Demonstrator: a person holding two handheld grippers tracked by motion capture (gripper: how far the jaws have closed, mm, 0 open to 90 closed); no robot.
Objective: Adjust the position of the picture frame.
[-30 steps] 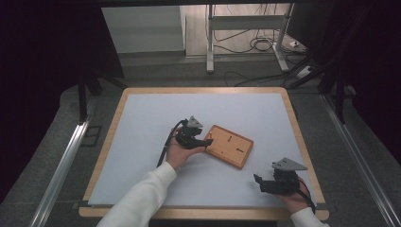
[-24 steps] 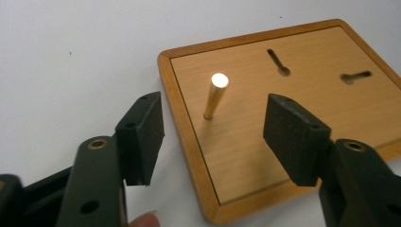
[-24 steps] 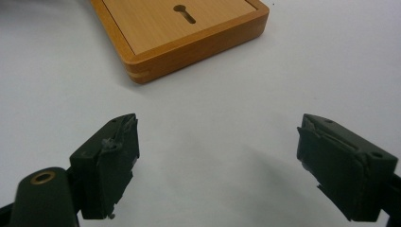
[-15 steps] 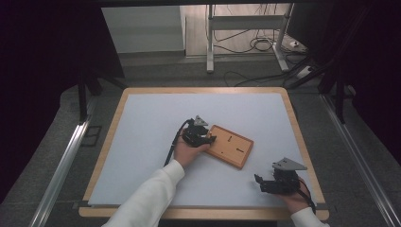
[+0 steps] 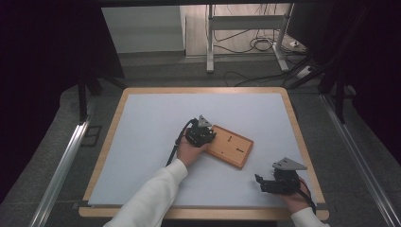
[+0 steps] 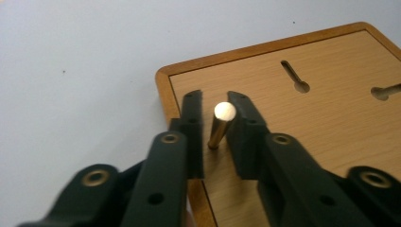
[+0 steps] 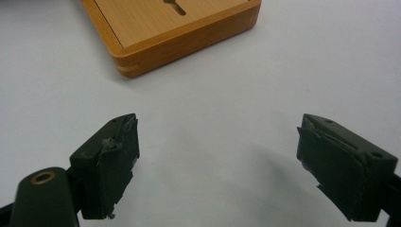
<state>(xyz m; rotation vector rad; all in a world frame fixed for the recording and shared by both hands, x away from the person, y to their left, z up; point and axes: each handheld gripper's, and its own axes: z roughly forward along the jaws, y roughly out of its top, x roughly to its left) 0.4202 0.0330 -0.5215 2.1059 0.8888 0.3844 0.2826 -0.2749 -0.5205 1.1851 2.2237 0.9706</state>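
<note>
A flat wooden board (image 5: 234, 147) with keyhole slots (image 6: 293, 75) lies on the white table top, right of centre. A short brass pin (image 6: 221, 124) stands upright near the board's (image 6: 321, 123) left corner. My left gripper (image 5: 211, 137) reaches over that corner, and its jaws have just been closing around the pin. In the left gripper view the left gripper (image 6: 215, 98) has the pin between its pads, with a thin gap still showing on the left side. My right gripper (image 5: 259, 181) rests near the front right edge, open and empty (image 7: 218, 125), pointing toward the board (image 7: 189, 28).
The table has a light wooden rim (image 5: 111, 142) around a white sheet. Beyond its far edge are a metal stand (image 5: 246, 28) and cables on the floor (image 5: 257, 45). A rail (image 5: 66, 161) runs along the table's left side.
My left gripper has shifted a little right, onto the board's left corner. The right gripper has stayed where it was.
</note>
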